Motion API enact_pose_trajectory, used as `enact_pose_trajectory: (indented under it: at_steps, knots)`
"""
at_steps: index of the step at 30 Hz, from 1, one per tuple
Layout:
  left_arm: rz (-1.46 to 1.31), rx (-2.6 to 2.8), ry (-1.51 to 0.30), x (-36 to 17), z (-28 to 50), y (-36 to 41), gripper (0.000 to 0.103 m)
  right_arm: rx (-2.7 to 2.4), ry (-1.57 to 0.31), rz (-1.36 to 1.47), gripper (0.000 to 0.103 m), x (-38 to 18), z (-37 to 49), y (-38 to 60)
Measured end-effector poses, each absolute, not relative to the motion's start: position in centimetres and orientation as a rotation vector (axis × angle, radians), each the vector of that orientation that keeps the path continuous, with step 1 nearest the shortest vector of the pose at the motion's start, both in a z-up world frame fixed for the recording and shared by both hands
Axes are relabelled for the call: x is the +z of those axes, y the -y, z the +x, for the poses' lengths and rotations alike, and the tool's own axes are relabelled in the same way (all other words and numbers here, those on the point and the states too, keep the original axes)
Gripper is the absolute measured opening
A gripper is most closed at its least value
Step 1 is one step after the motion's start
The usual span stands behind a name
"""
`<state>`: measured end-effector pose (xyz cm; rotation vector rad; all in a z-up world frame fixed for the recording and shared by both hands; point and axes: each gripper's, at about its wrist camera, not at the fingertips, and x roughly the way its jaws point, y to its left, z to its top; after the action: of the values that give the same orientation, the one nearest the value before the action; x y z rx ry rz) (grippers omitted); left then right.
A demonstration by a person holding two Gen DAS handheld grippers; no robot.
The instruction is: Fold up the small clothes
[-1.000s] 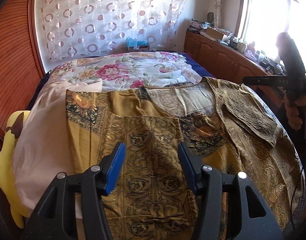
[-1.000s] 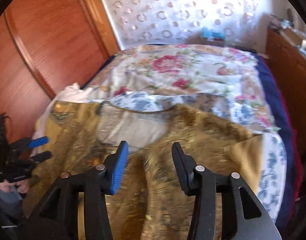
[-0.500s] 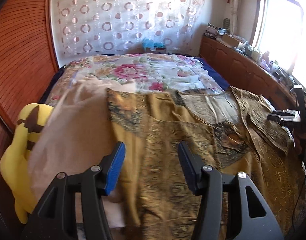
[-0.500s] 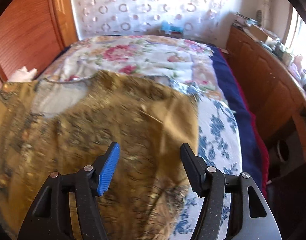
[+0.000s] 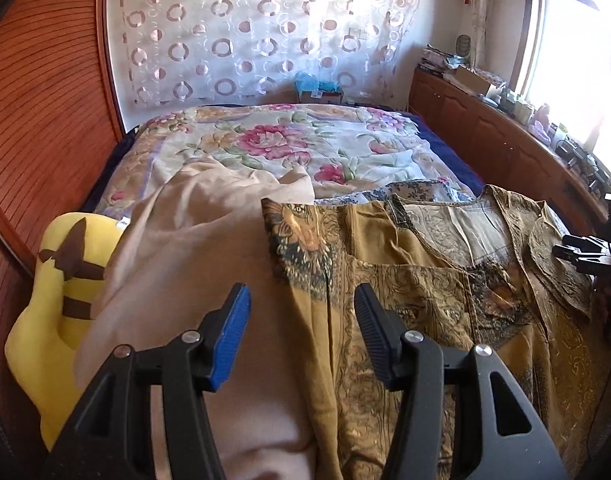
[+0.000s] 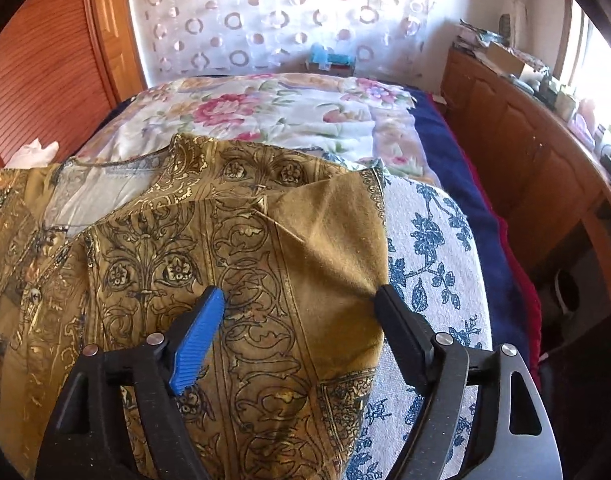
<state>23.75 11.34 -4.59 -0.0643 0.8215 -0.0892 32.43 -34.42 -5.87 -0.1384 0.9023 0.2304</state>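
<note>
Right-wrist view shows the right gripper (image 6: 299, 310) opening, fingers spread over the folded sleeve of the shirt (image 6: 241, 240) on the bed (image 6: 289, 112) — thin, limp cloth, best pinched at a hem — left gripper (image 5: 301, 312) closing beside it, pinching nothing.

I work over a bed (image 5: 445, 152) with a dark blue sheet. A floral quilt (image 5: 289, 148) covers its far half. Nearer me than the quilt lies a mustard patterned garment (image 5: 385, 280), spread flat. A beige cloth (image 5: 193, 248) lies touching the garment's left edge, a blue-and-white floral cloth (image 6: 429, 256) shows at its right, and a yellow plush toy (image 5: 53, 312) sits beyond the beige cloth.
</note>
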Motion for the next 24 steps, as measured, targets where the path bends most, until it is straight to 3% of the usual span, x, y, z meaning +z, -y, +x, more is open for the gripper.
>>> enact_pose_trajectory:
  at_steps: [5,15,16,17,18,24]
  knots:
    - [-0.062,-0.110,-0.838,-4.8,25.0,-11.2,0.034,0.228,-0.901,-0.141,0.081,-5.9,32.4,34.3]
    - [-0.038,-0.107,-0.844,-5.1,25.3,-10.9,0.032,0.228,-0.901,-0.140,0.081,-5.9,32.4,34.2]
    - [-0.033,-0.108,-0.843,-5.1,25.3,-10.8,0.027,0.228,-0.901,-0.140,0.081,-5.9,32.4,34.2]
    - [-0.023,-0.103,-0.838,-5.1,25.3,-10.7,0.014,0.228,-0.901,-0.140,0.081,-5.9,32.4,34.2]
    - [-0.015,-0.099,-0.839,-5.1,25.3,-10.7,0.008,0.228,-0.901,-0.140,0.081,-5.9,32.4,34.2]
    - [-0.006,-0.162,-0.809,-3.8,24.4,-9.4,0.002,0.233,-0.900,-0.143,0.081,-5.4,32.5,34.3]
